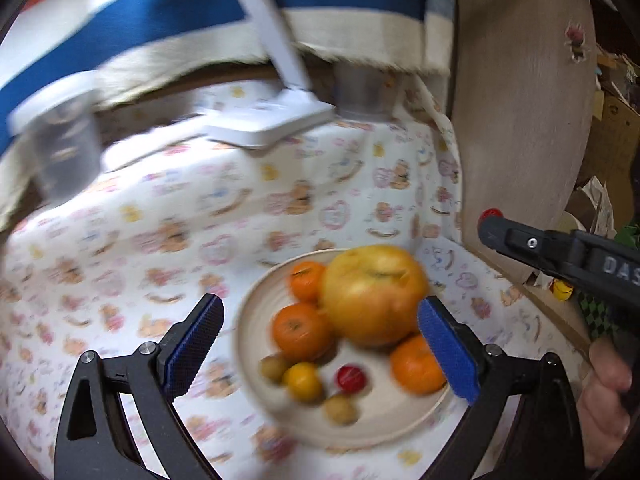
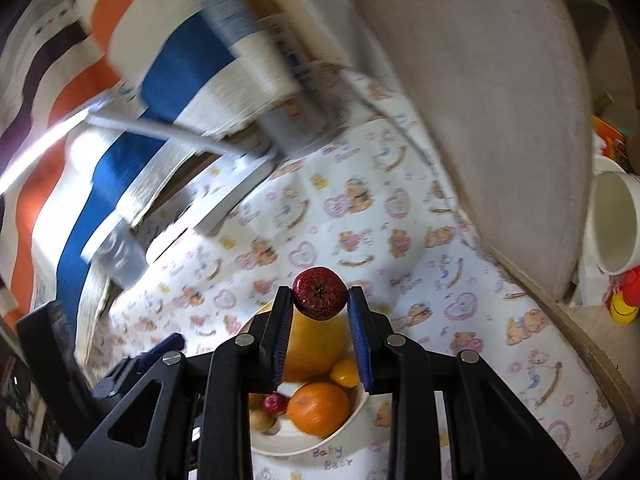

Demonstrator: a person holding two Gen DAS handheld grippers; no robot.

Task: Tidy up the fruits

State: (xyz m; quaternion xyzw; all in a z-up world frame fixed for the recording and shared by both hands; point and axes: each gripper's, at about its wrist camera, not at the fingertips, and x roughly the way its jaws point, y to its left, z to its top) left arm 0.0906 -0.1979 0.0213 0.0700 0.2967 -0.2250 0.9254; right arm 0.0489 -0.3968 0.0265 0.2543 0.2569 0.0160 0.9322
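Note:
A cream plate [image 1: 256, 312] on the bear-print cloth holds a big yellow apple [image 1: 372, 292], three oranges [image 1: 302, 330], a small yellow fruit [image 1: 304, 380], a small red fruit [image 1: 351, 378] and two small tan fruits [image 1: 340, 408]. My left gripper [image 1: 320, 344] is open, its jaws spread above the plate. My right gripper [image 2: 320, 304] is shut on a small dark red fruit [image 2: 319, 298] and holds it above the plate [image 2: 360, 408]. In the left wrist view the right gripper's tip with the red fruit [image 1: 491, 214] is at the right, above the table.
A white lamp base [image 1: 272, 120] and clear cups [image 1: 66, 148] stand at the back by a striped blanket [image 1: 160, 20]. A wooden board [image 1: 520, 120] rises along the right. A white mug [image 2: 612, 220] stands beyond it.

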